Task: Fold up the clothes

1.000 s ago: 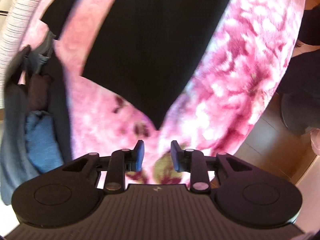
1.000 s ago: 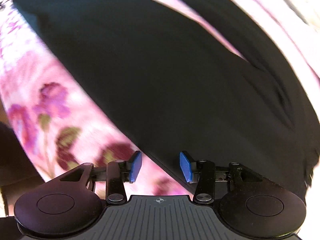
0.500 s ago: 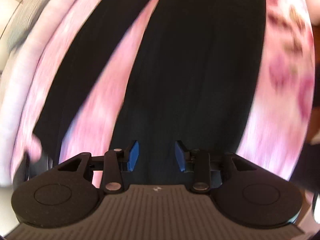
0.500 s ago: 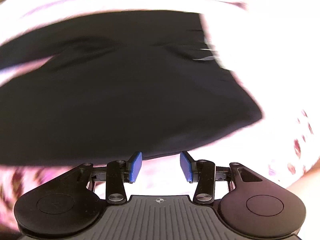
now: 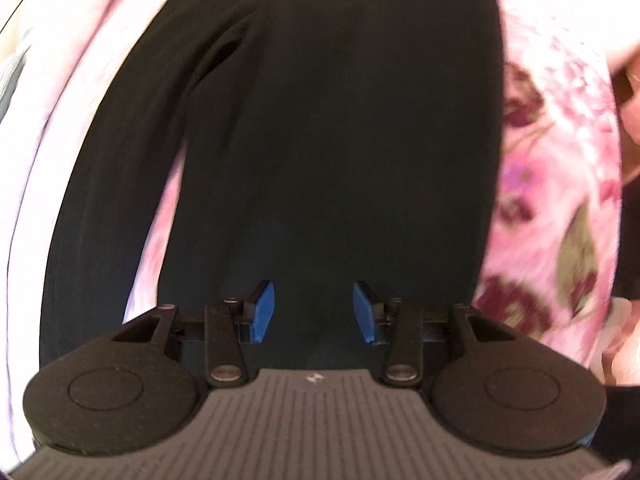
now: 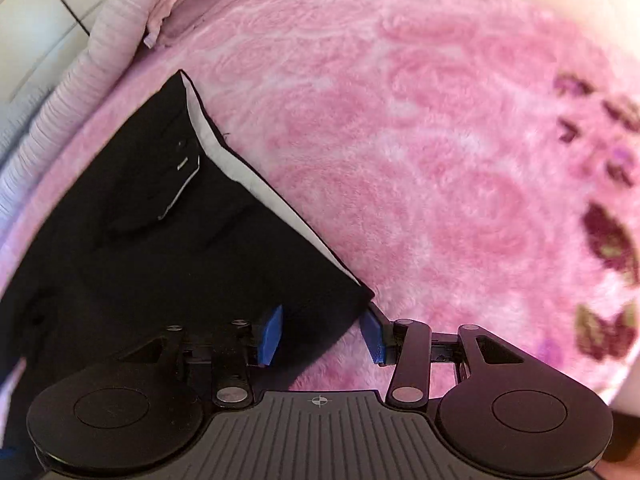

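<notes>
black pants: flat on pink flowery blanket, white lining showing | left hand-held gripper: wide open, holding nothing | right hand-held gripper: wide open, holding nothing

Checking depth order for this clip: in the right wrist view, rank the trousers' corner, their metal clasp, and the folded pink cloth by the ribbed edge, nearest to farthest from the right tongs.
1. Trousers' corner: just ahead of the open right tongs, between the fingers.
2. Metal clasp: farther up the waistband, left.
3. Folded pink cloth: top left, beside the ribbed edge.
</notes>
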`<state>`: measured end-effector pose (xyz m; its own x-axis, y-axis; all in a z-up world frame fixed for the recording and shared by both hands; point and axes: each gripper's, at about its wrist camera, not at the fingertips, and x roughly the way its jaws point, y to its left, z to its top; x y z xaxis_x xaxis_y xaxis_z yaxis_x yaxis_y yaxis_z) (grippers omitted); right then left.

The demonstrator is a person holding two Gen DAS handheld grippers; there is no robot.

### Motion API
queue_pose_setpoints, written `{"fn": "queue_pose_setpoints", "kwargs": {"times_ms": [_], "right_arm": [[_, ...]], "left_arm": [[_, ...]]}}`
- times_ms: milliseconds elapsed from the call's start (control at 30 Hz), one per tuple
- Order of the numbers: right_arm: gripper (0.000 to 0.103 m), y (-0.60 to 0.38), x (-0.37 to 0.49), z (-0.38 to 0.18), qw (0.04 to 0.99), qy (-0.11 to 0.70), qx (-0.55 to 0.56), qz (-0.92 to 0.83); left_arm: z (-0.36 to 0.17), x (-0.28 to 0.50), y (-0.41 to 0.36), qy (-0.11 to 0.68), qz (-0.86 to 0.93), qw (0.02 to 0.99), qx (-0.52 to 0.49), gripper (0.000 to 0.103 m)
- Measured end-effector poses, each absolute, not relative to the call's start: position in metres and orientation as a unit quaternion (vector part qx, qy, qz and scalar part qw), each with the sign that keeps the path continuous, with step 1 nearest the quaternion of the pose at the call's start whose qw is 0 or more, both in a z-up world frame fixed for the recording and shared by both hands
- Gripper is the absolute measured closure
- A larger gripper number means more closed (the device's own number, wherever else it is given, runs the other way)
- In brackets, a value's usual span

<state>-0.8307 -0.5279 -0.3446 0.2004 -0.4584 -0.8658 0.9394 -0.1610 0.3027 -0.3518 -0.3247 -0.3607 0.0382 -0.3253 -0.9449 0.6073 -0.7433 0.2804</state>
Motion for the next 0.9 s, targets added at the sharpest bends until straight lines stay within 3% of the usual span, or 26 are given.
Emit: {"fn": "queue_pose_setpoints", "kwargs": {"times_ms": [67, 200, 300, 367, 433, 667, 900], "right_arm": [[0.086, -0.521, -0.828, -0.337, 0.614, 0.253, 0.476, -0.576], [0.092, -0.514, -0.829, -0.333, 0.625, 0.262, 0.469, -0.567], [0.089, -0.522, -0.830, -0.341, 0.621, 0.272, 0.473, -0.563], [0.069, -0.525, -0.824, -0.332, 0.615, 0.300, 0.444, -0.579], [0.066, -0.524, -0.814, -0.316, 0.620, 0.328, 0.393, -0.595], [0.065, -0.549, -0.790, -0.275, 0.715, 0.335, 0.329, -0.517], [0.065, -0.633, -0.768, -0.308, 0.762, 0.384, 0.346, -0.390]], "left_arm": [[-0.358, -0.363, -0.325, 0.111, -0.686, 0.331, 0.639, 0.064], [-0.348, -0.370, -0.323, 0.119, -0.686, 0.336, 0.634, 0.064], [-0.338, -0.363, -0.319, 0.139, -0.680, 0.360, 0.624, 0.064], [-0.331, -0.359, -0.316, 0.151, -0.678, 0.373, 0.615, 0.062], [-0.325, -0.361, -0.311, 0.150, -0.683, 0.374, 0.609, 0.061], [-0.323, -0.405, -0.341, 0.099, -0.729, 0.358, 0.575, 0.061], [-0.314, -0.465, -0.408, 0.106, -0.763, 0.375, 0.516, 0.058]]}}
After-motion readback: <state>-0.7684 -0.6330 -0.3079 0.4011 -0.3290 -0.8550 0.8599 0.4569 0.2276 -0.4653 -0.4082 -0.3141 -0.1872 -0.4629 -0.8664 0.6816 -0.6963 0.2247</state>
